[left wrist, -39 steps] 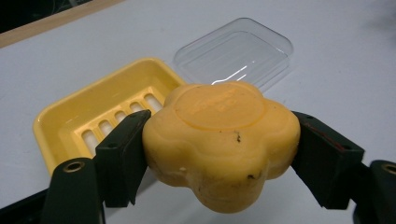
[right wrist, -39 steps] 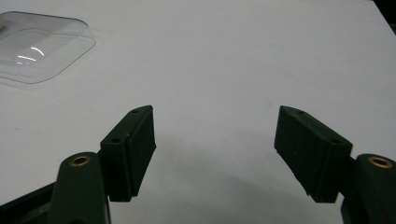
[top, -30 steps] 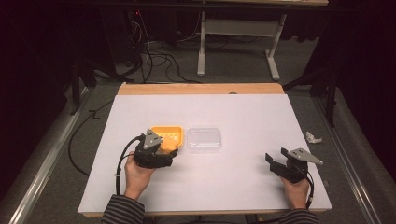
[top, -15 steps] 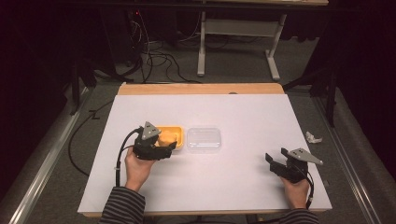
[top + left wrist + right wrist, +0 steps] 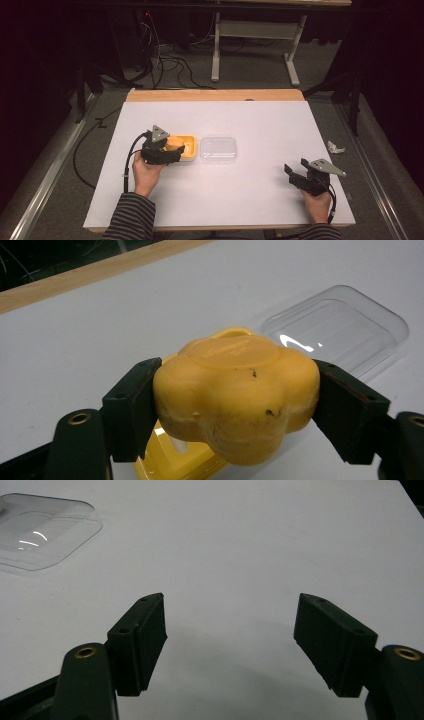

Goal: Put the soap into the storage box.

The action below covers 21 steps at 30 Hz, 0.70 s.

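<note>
My left gripper (image 5: 167,150) is shut on a yellow lumpy flower-shaped block (image 5: 235,390), held just above a yellow rectangular container (image 5: 186,148) at the table's left-middle. Part of that container (image 5: 175,460) peeks out beneath the block in the left gripper view. A clear plastic lid (image 5: 218,149) lies flat right beside the container, also seen as the clear lid (image 5: 335,325) beyond the block. My right gripper (image 5: 296,175) rests open near the table's front right corner, nothing between its jaws (image 5: 230,640); the clear lid (image 5: 42,527) lies far off to its upper left.
The white table top (image 5: 260,120) has a wooden strip (image 5: 215,95) along its far edge. A small crumpled white scrap (image 5: 335,147) lies off the table's right side. Cables and a metal stand's legs (image 5: 252,55) are on the floor beyond.
My left gripper with the yellow block has shifted slightly forward and left over the yellow container. The right gripper has stayed still.
</note>
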Available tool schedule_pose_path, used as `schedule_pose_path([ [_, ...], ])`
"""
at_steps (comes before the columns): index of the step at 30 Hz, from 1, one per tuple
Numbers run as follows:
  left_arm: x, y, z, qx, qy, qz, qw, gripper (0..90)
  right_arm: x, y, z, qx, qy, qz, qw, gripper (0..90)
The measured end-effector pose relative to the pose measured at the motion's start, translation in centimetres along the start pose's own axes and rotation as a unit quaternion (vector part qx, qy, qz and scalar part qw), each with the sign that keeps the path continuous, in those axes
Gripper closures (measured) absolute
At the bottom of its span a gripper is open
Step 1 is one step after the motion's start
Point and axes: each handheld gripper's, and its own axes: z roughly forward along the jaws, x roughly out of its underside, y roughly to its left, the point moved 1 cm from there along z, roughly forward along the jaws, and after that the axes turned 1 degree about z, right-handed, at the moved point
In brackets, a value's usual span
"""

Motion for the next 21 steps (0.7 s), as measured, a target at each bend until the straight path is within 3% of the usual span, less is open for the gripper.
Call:
schedule_pose_path([
  [21, 0.1, 1.2, 3.8, -0.001, 0.027, -0.038, 0.9989, 25.8, 0.0, 0.0, 0.0, -0.002, 0.0, 0.005, 1.0, 29.3],
])
